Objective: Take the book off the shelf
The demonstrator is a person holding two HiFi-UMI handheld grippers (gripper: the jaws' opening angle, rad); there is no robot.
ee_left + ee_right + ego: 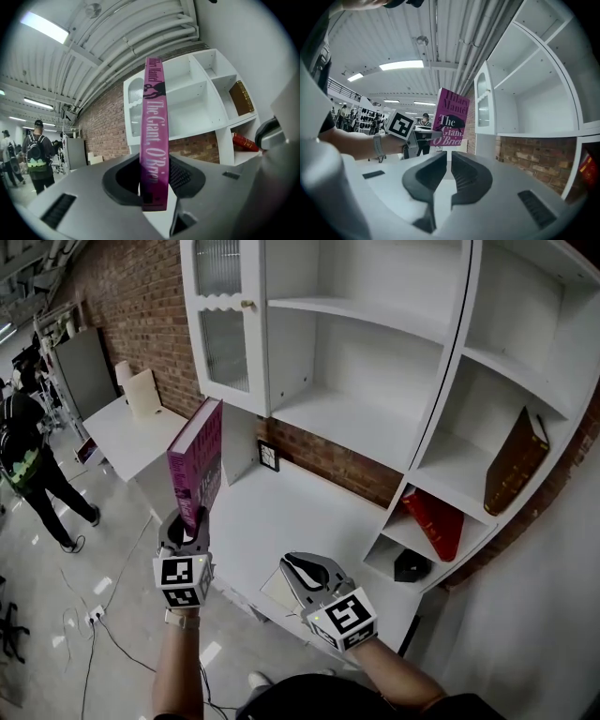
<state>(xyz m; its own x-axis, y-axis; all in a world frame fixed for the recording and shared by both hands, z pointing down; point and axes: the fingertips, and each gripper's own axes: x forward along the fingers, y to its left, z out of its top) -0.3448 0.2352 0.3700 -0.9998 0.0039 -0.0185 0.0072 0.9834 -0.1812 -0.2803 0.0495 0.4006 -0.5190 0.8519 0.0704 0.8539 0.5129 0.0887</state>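
A magenta book [195,463] stands upright in the air in front of the white shelf unit [427,442], clear of every shelf. My left gripper [192,521] is shut on its lower edge. In the left gripper view the book's spine [153,136] runs up between the jaws of the left gripper [153,180], gripped from both sides. The right gripper view shows the book's cover [450,117] to the left, beside the left gripper [412,136]. My right gripper [302,570] hangs lower and to the right, over the white desk [281,512]. The right gripper [449,164] is shut with nothing in it.
A brown book [516,460] leans in a right-hand compartment, a red book [436,521] in the one below, and a black object [412,565] lies in the lowest. A small framed picture [268,455] leans on the brick wall. A person [33,465] walks at far left.
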